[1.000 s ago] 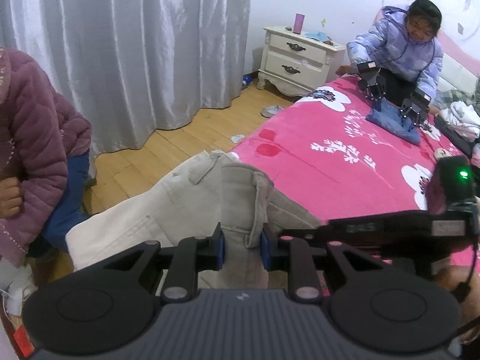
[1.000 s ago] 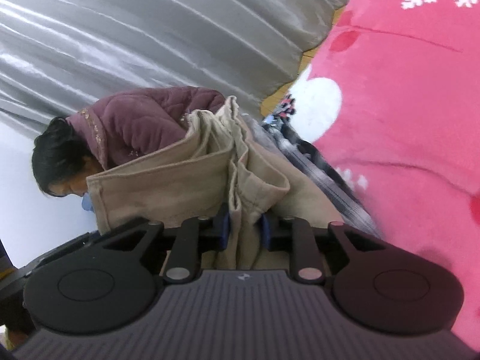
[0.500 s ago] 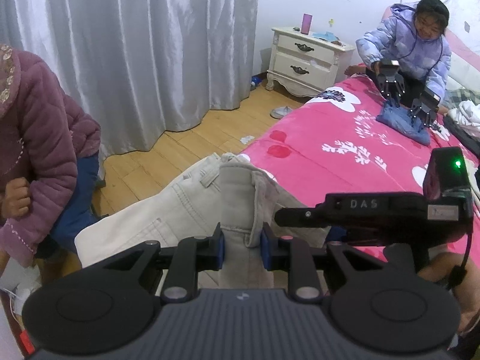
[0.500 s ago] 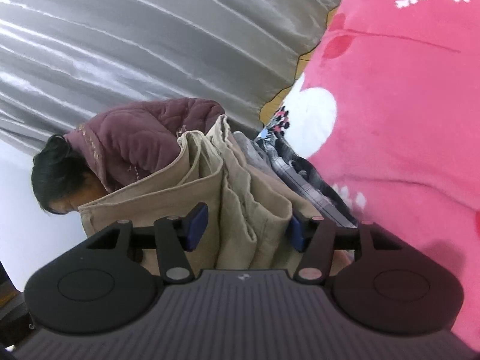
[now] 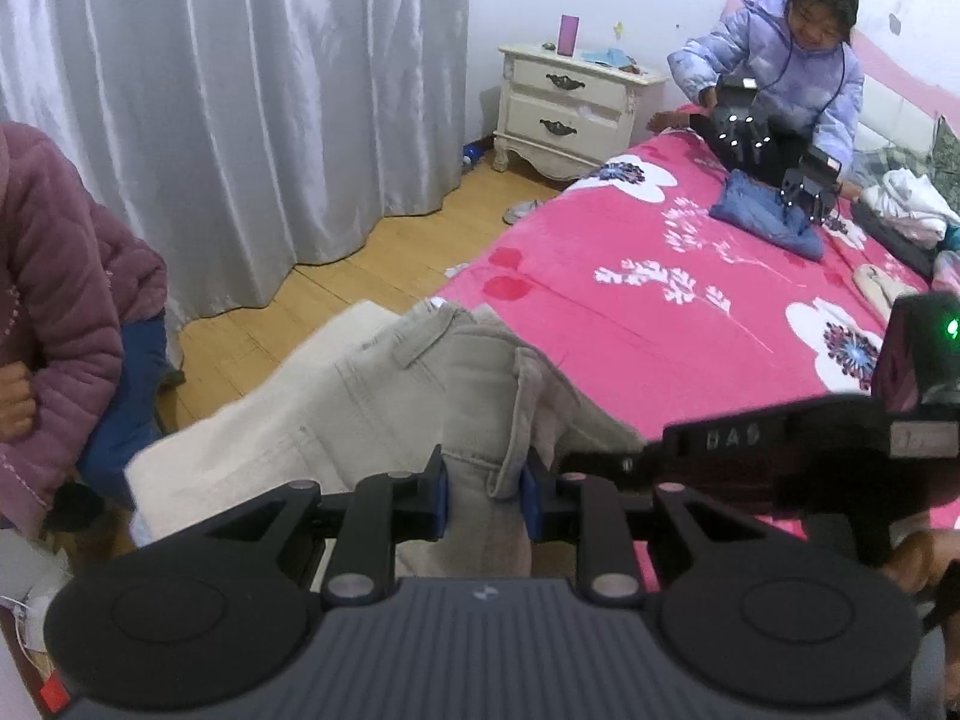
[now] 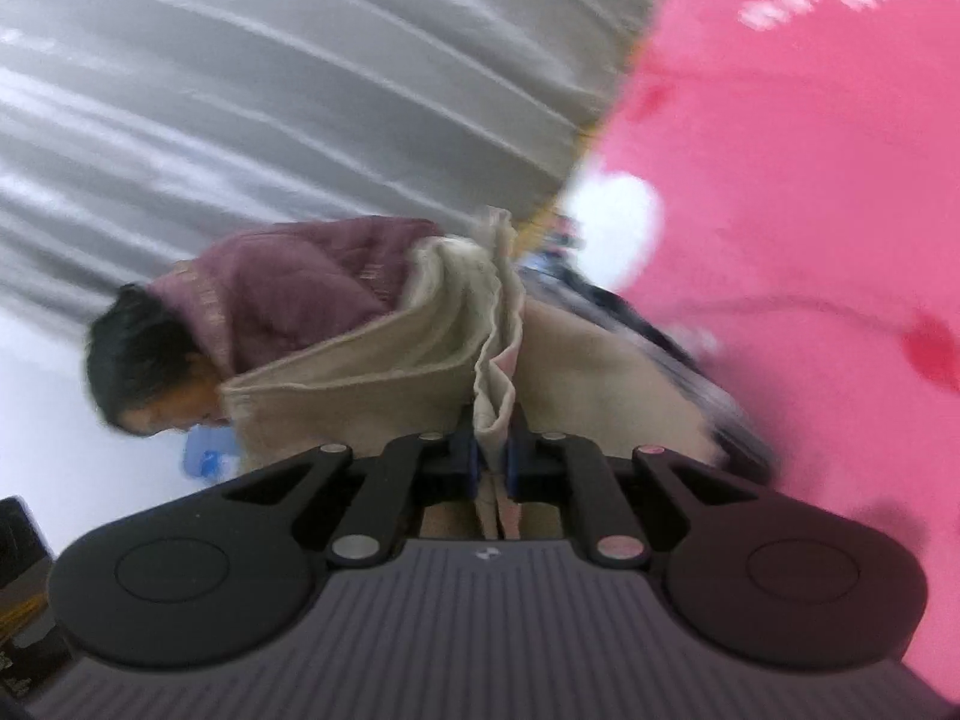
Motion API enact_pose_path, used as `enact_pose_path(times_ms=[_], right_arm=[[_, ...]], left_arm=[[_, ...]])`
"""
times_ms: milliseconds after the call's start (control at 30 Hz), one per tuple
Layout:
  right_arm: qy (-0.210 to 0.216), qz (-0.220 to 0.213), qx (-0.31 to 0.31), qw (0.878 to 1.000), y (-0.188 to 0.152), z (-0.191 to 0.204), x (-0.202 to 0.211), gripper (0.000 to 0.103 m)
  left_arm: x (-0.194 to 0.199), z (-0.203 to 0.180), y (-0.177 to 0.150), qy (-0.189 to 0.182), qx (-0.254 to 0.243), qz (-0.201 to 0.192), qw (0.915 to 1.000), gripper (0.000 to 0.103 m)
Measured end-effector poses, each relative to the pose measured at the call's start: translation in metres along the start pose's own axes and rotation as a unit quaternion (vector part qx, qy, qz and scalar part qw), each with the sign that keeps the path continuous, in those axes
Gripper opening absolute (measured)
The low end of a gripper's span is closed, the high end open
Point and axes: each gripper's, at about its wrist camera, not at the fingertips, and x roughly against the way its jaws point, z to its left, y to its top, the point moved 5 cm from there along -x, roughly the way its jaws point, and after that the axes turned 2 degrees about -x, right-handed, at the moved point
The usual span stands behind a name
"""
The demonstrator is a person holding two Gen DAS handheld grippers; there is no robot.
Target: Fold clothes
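We saw the trousers [image 5: 384,402] were beige cloth, matt, coarse twill with stitched seams. Bedspread [image 5: 630,324] was pink fleece, soft nap, matt. Curtain [image 5: 240,108] was grey satin-like cloth with a sheen. Floor [image 5: 372,276] was wood boards, light gloss. Nightstand [image 5: 570,102] was cream-painted wood, dark metal-looking pulls. Left gripper [image 5: 483,501] was matt black plastic, blue pads [image 5: 443,495], ribbed grey body. Jacket [image 5: 54,276] was quilted matt cloth.
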Motion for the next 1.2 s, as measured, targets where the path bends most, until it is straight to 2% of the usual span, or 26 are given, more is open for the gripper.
enact_pose_path(times_ms=[167,267,400,500,533,567,700,800,933,1067,1200], right_arm=[[-0.024,0.002,0.022,0.999,-0.001,-0.013,-0.005,0.006],[0.002,0.014,0.0,1.0,0.003,-0.023,-0.006,0.009],[0.059,0.028,-0.092,0.994,0.011,-0.048,0.001,0.013],[0.106,0.024,-0.159,0.981,0.018,-0.064,0.007,0.03],[0.124,0.024,-0.177,0.976,0.02,-0.068,0.008,0.044],[0.137,0.023,-0.188,0.972,0.024,-0.069,0.008,0.053],[0.158,0.023,-0.18,0.971,0.038,-0.055,0.002,0.055],[0.149,0.049,-0.152,0.976,0.046,-0.041,-0.011,0.059],[0.111,0.084,-0.072,0.988,0.059,-0.018,-0.027,0.063],[0.054,0.097,0.048,0.993,0.069,0.014,-0.043,0.062],[-0.003,0.092,0.17,0.981,0.073,0.049,-0.06,0.058]], left_arm=[[-0.014,-0.013,-0.004,-0.013,-0.015,0.004,0.9998,0.025],[-0.019,-0.024,-0.009,-0.029,-0.04,0.01,0.9987,0.029],[-0.021,-0.035,-0.011,-0.046,-0.066,0.015,0.9966,0.035],[-0.013,-0.034,-0.01,-0.076,-0.061,0.017,0.9951,0.042],[-0.011,-0.034,-0.01,-0.086,-0.058,0.019,0.9944,0.042],[-0.008,-0.033,-0.01,-0.096,-0.056,0.021,0.9936,0.042],[-0.002,-0.031,-0.014,-0.114,-0.053,0.029,0.9916,0.042],[0.006,-0.021,-0.018,-0.115,-0.039,0.036,0.992,0.042],[0.014,0.009,-0.021,-0.093,0.007,0.043,0.9947,0.042],[0.02,0.05,-0.026,-0.034,0.051,0.045,0.9971,0.043],[0.018,0.088,-0.032,0.045,0.089,0.046,0.9939,0.043]])
